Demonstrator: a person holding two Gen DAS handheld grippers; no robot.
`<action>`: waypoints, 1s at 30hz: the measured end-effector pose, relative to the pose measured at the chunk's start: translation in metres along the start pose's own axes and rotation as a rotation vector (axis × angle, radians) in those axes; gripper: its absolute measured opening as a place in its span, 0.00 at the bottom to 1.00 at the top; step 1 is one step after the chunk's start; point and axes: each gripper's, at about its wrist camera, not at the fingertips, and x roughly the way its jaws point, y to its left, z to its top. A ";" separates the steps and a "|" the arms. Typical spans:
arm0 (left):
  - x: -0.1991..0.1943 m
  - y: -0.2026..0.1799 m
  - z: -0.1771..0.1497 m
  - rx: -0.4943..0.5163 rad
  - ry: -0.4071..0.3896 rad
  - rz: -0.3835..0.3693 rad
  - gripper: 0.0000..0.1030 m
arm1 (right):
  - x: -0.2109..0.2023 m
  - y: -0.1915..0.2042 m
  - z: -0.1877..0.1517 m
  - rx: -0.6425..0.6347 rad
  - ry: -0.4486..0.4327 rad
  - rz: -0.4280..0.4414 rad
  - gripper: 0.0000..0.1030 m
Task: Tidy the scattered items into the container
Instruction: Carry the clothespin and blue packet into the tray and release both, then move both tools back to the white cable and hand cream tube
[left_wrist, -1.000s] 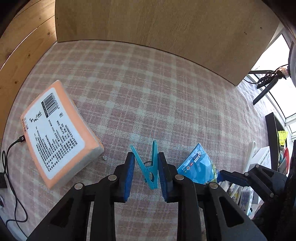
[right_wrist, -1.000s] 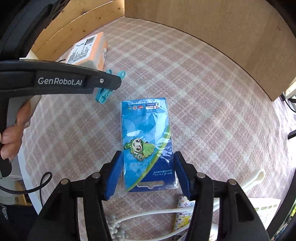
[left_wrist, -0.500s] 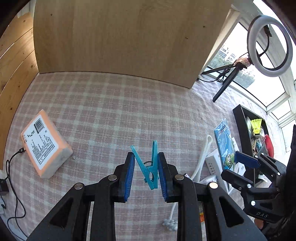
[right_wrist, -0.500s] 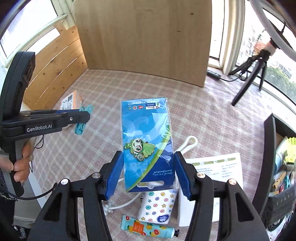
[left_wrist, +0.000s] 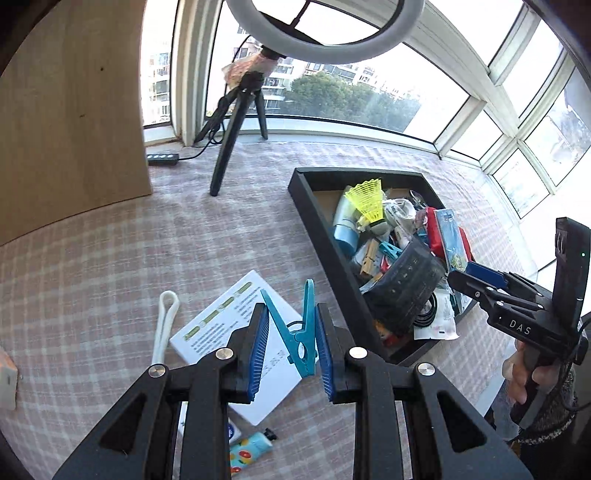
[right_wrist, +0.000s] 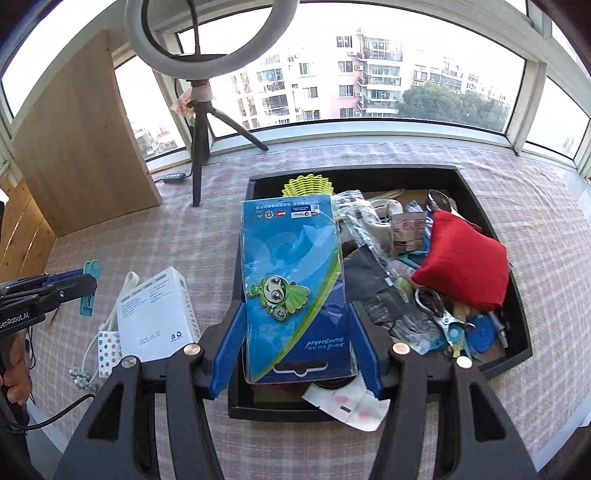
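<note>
Jaws downtilted, gripping clothespin (left_wrist: 295, 328), packet (right_wrist: 295, 288)

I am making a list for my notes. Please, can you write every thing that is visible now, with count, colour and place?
clothespin: 1, teal, in left gripper jaws
badge packet: 1, blue, in right gripper jaws, over the tray
tray: 1, black, full of items
shuttlecock: 1, yellow, in tray
pouch: 1, red, in tray
box: 1, white, on cloth left of tray
tube: 1, patterned, on cloth
ring light: 1, on black tripod
hand: 1, on right gripper handle
</note>
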 end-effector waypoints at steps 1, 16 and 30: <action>0.006 -0.016 0.007 0.018 0.001 -0.013 0.23 | -0.001 -0.014 0.005 0.011 -0.002 -0.015 0.52; 0.053 -0.132 0.083 0.053 -0.077 -0.030 0.62 | -0.022 -0.089 0.087 0.069 -0.116 -0.080 0.62; -0.037 -0.036 0.039 0.033 -0.133 0.136 0.59 | -0.041 -0.055 0.049 0.017 -0.108 0.048 0.62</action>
